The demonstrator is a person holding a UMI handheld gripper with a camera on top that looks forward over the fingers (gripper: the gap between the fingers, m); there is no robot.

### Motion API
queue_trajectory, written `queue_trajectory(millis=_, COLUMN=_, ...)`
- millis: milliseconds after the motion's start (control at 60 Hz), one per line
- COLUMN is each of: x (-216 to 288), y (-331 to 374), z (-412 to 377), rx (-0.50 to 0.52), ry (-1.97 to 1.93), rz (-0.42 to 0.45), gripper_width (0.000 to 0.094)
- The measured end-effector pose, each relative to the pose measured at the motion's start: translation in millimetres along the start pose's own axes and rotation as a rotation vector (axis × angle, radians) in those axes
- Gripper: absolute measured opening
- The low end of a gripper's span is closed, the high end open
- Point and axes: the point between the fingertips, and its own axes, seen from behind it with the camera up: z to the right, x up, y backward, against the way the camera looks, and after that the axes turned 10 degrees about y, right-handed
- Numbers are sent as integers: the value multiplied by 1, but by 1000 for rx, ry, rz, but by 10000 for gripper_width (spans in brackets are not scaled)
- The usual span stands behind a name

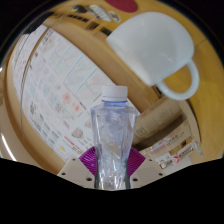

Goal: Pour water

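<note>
A: Nearest is the gripper (113,168); its magenta pads (90,158) press on both sides of a clear water bottle (114,140), so the claw is clenched on it

B: Where does the bottle sit exactly?

A: Upright between the fingers, white cap (116,94) on top. The view is tilted, so everything behind leans

B: And past the bottle?

A: Above and to the right of the bottle is a white cup (152,50) with its handle (183,82) curving down toward the bottle's right. It rests on a wooden table (150,118). Left of the bottle lies a large printed sheet (55,85) with rows of small pictures
</note>
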Motion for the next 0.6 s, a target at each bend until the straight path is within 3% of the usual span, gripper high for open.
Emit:
queue_trajectory(millis=167, x=13, y=11, z=4, rx=-27, ry=-37, rz=7, gripper_width=338)
queue_trajectory(millis=300, x=-6, y=7, z=-8, rx=-67, ry=84, rz=-91, gripper_width=336)
queue_trajectory(millis=467, x=-37, y=-10, z=-57, rx=-77, ry=580, rz=-247, gripper_width=339)
queue_trajectory(millis=600, x=-30, y=-22, z=-117, rx=-44, ry=1087, rz=-259, gripper_width=340)
